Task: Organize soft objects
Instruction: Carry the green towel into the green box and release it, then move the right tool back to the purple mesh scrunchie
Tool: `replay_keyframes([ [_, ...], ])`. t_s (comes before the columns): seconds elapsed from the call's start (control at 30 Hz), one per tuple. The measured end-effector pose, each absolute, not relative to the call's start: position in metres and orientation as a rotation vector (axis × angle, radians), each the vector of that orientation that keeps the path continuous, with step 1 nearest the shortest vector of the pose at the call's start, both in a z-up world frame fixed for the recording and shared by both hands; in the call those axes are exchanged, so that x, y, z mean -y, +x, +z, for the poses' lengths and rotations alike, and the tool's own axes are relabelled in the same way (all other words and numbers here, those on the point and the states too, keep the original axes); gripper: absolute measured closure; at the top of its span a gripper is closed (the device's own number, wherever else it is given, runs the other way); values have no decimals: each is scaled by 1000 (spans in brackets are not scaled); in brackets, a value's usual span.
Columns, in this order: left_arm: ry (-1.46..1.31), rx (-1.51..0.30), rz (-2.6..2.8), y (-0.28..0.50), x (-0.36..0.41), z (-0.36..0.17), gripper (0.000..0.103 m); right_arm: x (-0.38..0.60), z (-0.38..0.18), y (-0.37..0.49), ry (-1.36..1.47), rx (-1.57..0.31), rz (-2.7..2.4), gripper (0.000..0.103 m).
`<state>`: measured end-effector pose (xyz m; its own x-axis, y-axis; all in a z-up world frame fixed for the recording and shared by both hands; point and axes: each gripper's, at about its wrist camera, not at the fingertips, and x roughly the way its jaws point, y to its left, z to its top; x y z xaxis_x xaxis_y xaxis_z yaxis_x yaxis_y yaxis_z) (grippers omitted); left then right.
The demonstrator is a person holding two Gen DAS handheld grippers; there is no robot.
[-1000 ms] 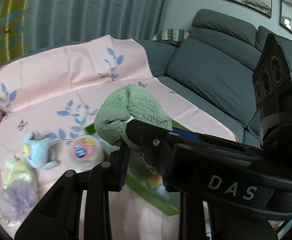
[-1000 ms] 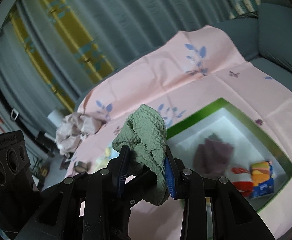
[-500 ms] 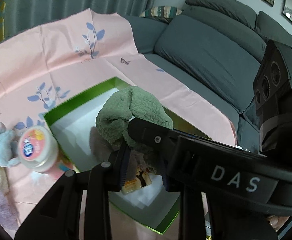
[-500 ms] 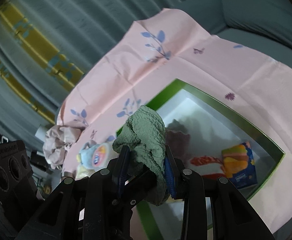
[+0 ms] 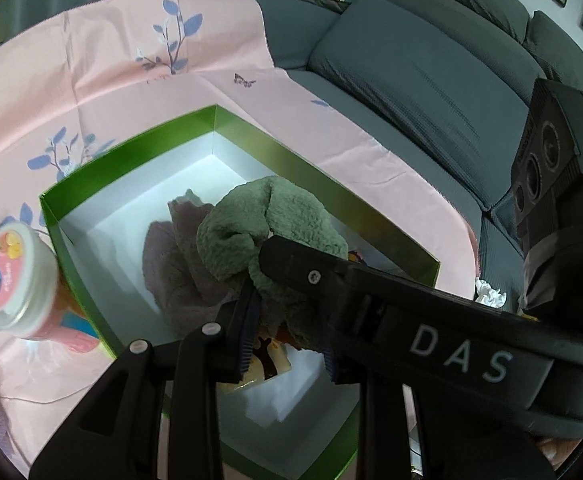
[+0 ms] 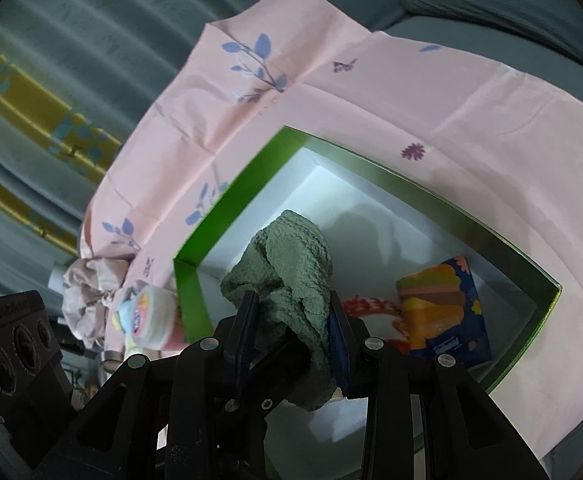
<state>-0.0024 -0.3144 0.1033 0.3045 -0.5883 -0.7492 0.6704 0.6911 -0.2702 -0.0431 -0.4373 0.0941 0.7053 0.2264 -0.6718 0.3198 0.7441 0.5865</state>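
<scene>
A fluffy green cloth is held over the open green box with a white inside. Both grippers are shut on it: my left gripper and my right gripper, whose black finger crosses the left wrist view. The cloth also shows in the right wrist view. A mauve cloth lies in the box under it. A blue tissue pack and a red-and-white item lie in the box too.
A white-lidded pink tub stands just left of the box on the pink floral sheet. A crumpled pinkish cloth lies further left. A grey sofa back rises at the right.
Both grippers have carried the green cloth from above the sheet to over the box and lower into it. The box now fills both views.
</scene>
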Motion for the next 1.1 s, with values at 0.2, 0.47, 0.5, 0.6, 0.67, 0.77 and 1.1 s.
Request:
replay_keyframes([
  [0.2, 99, -979, -821, 3, 319, 94, 78, 444, 87, -42, 762, -834, -91, 67],
  [0.47, 102, -998, -802, 8, 322, 89, 78, 448, 84, -45, 772, -840, -121, 67],
  [0.5, 98, -1001, -802, 9, 322, 88, 77, 448, 85, -46, 771, -840, -123, 67],
  [0.6, 83, -1017, -801, 12, 322, 86, 75, 449, 85, -46, 772, -838, -129, 67],
  [0.67, 81, -1023, -796, 14, 322, 85, 73, 449, 86, -48, 766, -836, -145, 67],
  [0.77, 66, -1031, -803, 16, 320, 85, 74, 451, 88, -50, 763, -827, -162, 67],
  [1.1, 27, -990, -824, 4, 306, 108, 52, 456, 104, -67, 759, -752, -185, 67],
])
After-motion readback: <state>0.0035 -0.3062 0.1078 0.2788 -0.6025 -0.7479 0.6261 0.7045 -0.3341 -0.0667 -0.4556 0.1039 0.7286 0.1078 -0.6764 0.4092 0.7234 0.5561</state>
